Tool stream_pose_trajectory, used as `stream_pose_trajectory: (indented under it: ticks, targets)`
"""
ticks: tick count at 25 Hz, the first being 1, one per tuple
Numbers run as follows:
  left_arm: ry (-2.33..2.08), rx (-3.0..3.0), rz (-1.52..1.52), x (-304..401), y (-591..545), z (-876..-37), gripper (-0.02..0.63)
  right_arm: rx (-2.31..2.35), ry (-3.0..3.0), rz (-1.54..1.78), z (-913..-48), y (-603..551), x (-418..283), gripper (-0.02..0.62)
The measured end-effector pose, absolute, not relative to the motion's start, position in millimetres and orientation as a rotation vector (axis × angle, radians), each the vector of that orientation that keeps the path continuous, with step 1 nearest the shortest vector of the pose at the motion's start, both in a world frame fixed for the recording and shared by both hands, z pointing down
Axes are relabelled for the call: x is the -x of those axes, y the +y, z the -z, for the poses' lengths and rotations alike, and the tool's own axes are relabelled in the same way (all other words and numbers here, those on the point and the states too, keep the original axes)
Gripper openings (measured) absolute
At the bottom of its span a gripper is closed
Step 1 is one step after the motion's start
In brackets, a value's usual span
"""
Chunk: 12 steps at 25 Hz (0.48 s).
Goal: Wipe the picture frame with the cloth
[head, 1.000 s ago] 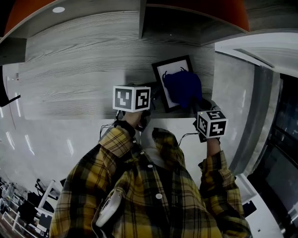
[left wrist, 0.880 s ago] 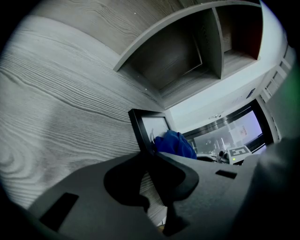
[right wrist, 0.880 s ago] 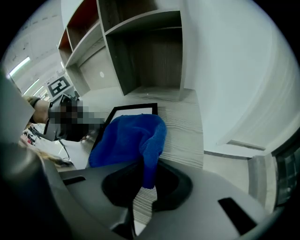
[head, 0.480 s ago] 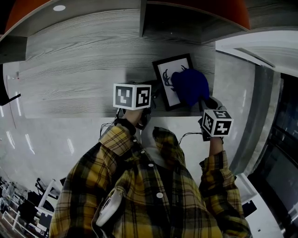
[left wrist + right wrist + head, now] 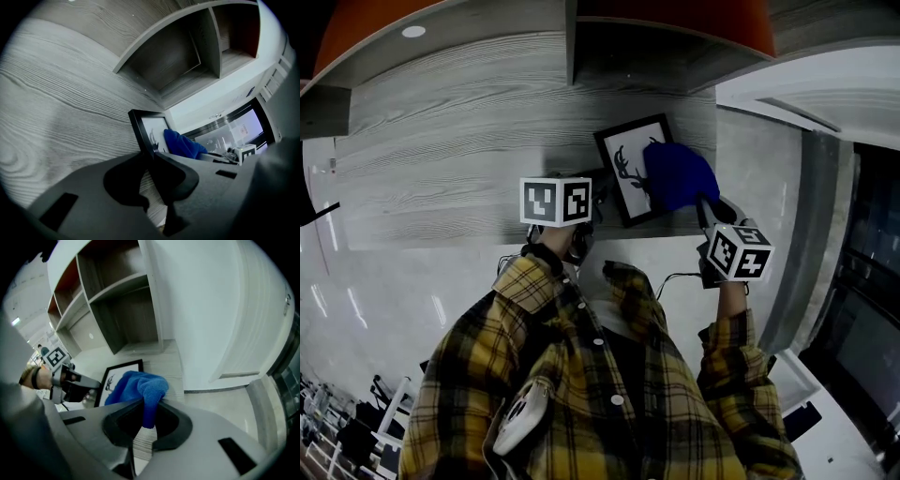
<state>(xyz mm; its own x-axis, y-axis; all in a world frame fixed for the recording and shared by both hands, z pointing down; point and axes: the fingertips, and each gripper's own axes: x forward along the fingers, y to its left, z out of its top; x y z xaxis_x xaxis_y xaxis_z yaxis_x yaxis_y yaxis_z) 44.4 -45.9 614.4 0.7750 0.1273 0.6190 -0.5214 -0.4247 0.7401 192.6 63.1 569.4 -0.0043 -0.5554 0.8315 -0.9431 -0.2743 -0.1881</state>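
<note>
A black picture frame (image 5: 622, 175) with a deer print leans on the wood-grain surface. A blue cloth (image 5: 678, 176) covers its right part. My right gripper (image 5: 705, 208) is shut on the cloth (image 5: 138, 387), which bunches out of the jaws against the frame (image 5: 112, 373). My left gripper (image 5: 596, 190) is at the frame's lower left corner. In the left gripper view the frame's black edge (image 5: 140, 129) runs down between the jaws of that gripper (image 5: 152, 164), which are shut on it. The cloth (image 5: 183, 144) shows beyond.
Open shelf compartments (image 5: 178, 61) stand behind the frame. The wood-grain surface (image 5: 441, 159) stretches left. A white cabinet wall (image 5: 211, 310) rises at the right, close to the cloth. Orange panels (image 5: 694, 19) run along the top. A plaid sleeve (image 5: 731, 366) follows the right gripper.
The right gripper has dragged the cloth from the middle of the frame toward its right edge, uncovering the deer print. The left gripper has kept its hold.
</note>
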Motion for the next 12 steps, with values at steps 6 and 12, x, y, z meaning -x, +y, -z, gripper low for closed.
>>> stream_pose_trajectory:
  ticks: [6, 12]
  targets:
    - [-0.309, -1.947, -0.668, -33.4, -61.0, -581.3, 0.058, -1.923, -1.729, -1.082, -497.4, 35.4, -173.8, 0.041]
    - [-0.261, -2.111, -0.500, -30.0, -85.1, -499.8, 0.011, -1.983, -1.947, -0.885, -417.0, -4.9, -148.1, 0.041]
